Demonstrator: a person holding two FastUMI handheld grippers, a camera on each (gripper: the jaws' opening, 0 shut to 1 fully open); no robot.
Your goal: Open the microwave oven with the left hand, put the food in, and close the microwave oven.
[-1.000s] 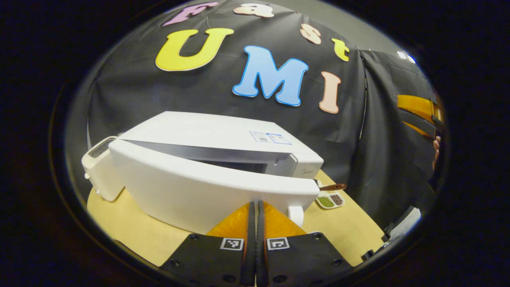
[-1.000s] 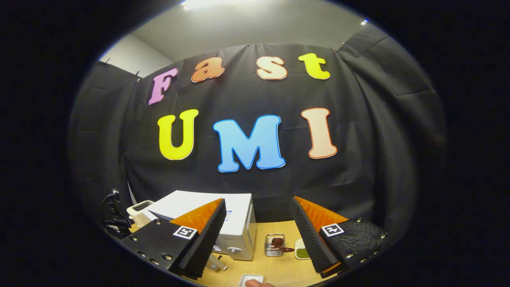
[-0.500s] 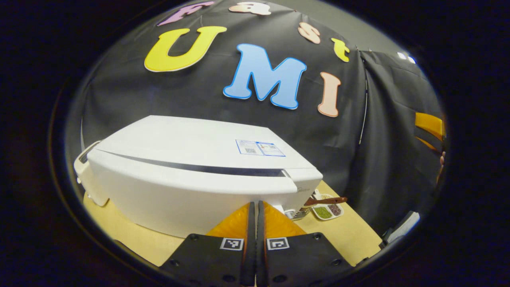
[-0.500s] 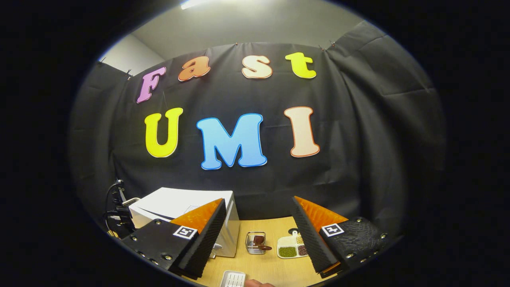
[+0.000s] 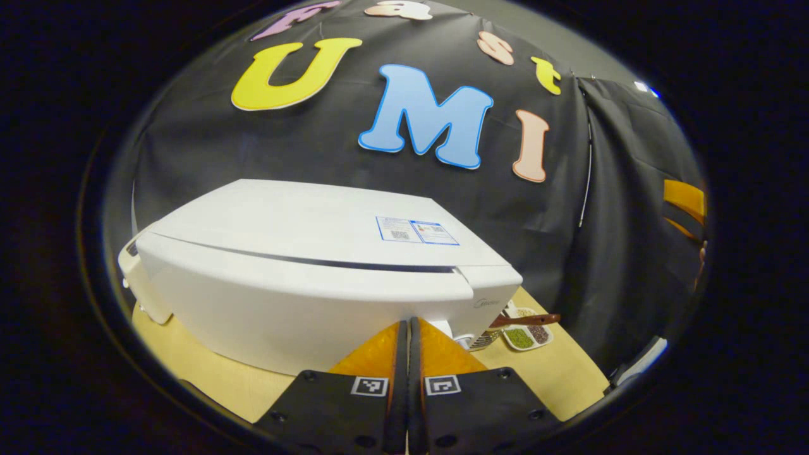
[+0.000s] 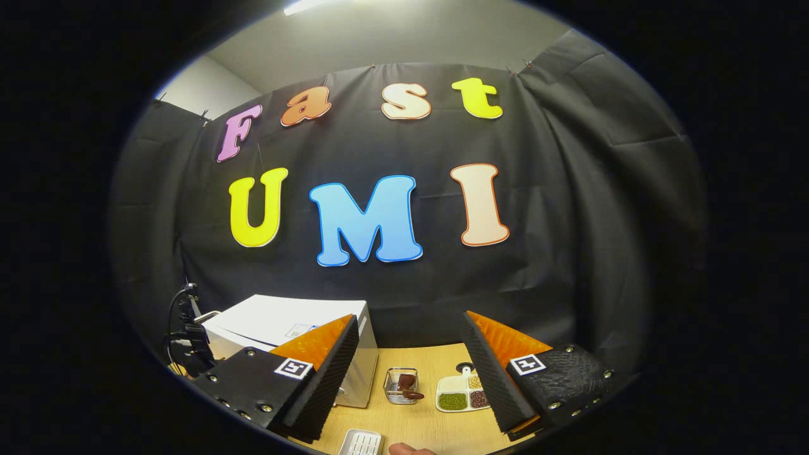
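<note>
We saw the white microwave oven [image 5: 303, 265] on the wooden table [image 5: 543, 373], its door closed. Our left gripper [image 5: 407, 328] had its fingers together, at the door front. Our right gripper [image 6: 409, 354] stood apart, holding nothing, above a divided dish [image 6: 460, 398].

**Lighting / image quality**

Lit from overhead: ceiling strip light [image 6: 310, 6] glaring at top of right gripper view. Even, soft shadows under microwave [image 5: 303, 284]. Strong fisheye bending toward edges, rim dimming. Sharp at centre, no motion blur. Black cloth wall [image 6: 569, 221] matte, glare-free.
</note>
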